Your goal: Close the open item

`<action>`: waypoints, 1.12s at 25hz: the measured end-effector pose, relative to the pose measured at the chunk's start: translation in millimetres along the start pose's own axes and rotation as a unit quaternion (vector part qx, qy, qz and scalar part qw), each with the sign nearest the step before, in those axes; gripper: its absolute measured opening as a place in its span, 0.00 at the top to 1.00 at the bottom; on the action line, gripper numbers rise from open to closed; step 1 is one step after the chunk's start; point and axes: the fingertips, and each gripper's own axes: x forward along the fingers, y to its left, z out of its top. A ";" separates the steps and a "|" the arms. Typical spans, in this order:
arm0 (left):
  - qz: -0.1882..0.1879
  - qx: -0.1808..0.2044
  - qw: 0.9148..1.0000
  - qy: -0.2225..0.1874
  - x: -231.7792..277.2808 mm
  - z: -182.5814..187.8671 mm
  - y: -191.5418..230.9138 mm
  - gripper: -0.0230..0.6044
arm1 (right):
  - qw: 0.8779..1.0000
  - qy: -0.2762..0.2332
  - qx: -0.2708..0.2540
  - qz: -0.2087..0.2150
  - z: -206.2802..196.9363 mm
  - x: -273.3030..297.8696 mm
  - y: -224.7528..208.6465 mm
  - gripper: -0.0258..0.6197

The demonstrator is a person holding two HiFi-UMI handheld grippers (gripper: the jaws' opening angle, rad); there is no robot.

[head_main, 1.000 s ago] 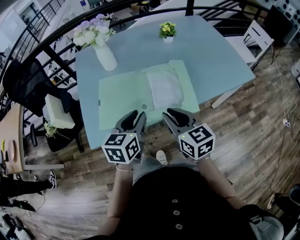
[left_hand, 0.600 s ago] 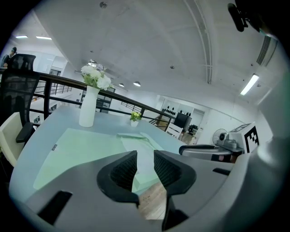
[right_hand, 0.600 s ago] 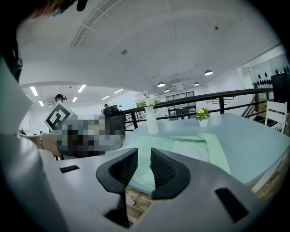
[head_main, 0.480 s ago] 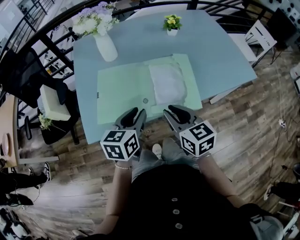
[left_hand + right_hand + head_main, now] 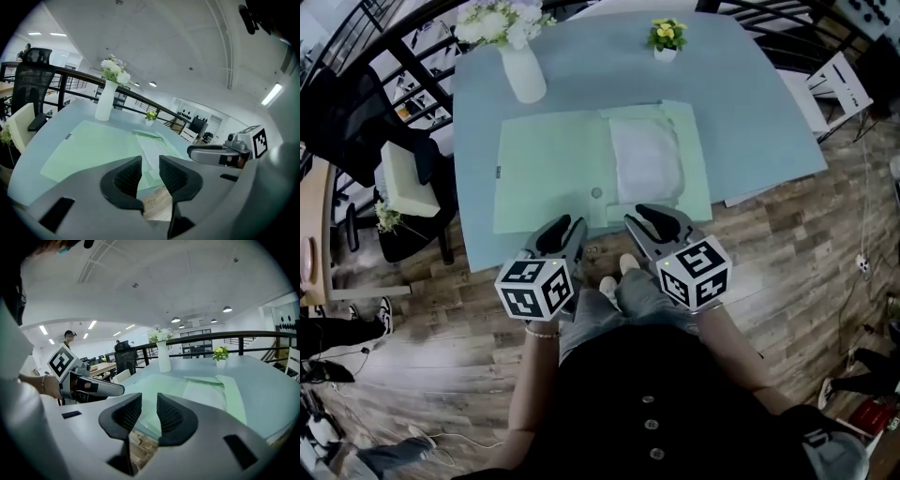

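- Left gripper (image 5: pixel 561 228) and right gripper (image 5: pixel 661 216) are held side by side at the near edge of the table (image 5: pixel 741 112), with the open green folder (image 5: pixel 553 173) lying flat directly ahead of both.
- The folder's near edge is seen just beyond the jaw tips. Contact cannot be told from the head view, and neither gripper view shows a pad on it.
- Left gripper (image 5: pixel 150 159): jaws are parted by a narrow gap, with nothing clamped. Only folder (image 5: pixel 93 145), table edge and wood floor (image 5: pixel 157 208) are seen through the gap.
- Right gripper (image 5: pixel 149 397): jaws have just been opening and stand apart. Nothing is held, and the folder (image 5: pixel 164 378) and floor are visible between them.
- A white sheet (image 5: pixel 645 167) is seen on the folder's right half, ahead of the right gripper and ahead-right of the left one.
- A small round fastener (image 5: pixel 596 193) is seen on the folder near its fold, ahead of and between the two grippers.
- A white vase of flowers (image 5: pixel 525 75) stands beyond the folder's far left corner, well ahead of the left gripper.
- A small potted plant (image 5: pixel 666 37) stands at the table's far side, well ahead of the right gripper.
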 end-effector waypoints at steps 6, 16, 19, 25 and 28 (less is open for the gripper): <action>0.023 -0.027 0.999 0.006 0.6 -7.1 12.6 0.76 | 0.998 0.051 -0.021 0.018 -12.7 8.4 -13.6 0.79; 0.071 -0.084 0.994 0.019 -6.0 -35.6 45.4 0.76 | 0.990 0.117 -0.053 0.059 -39.1 29.5 -9.0 0.75; 0.087 -0.101 0.991 0.021 -10.1 -43.5 55.3 0.76 | 0.987 0.133 -0.058 0.067 -46.7 32.9 -8.8 0.74; 0.116 -0.124 0.985 0.019 -10.6 -50.5 69.9 0.76 | 0.982 0.156 -0.073 0.074 -56.4 41.7 -16.7 0.73; 0.125 -0.136 0.983 0.019 -10.0 -55.3 76.7 0.74 | 0.979 0.167 -0.090 0.080 -60.3 50.2 -16.3 0.72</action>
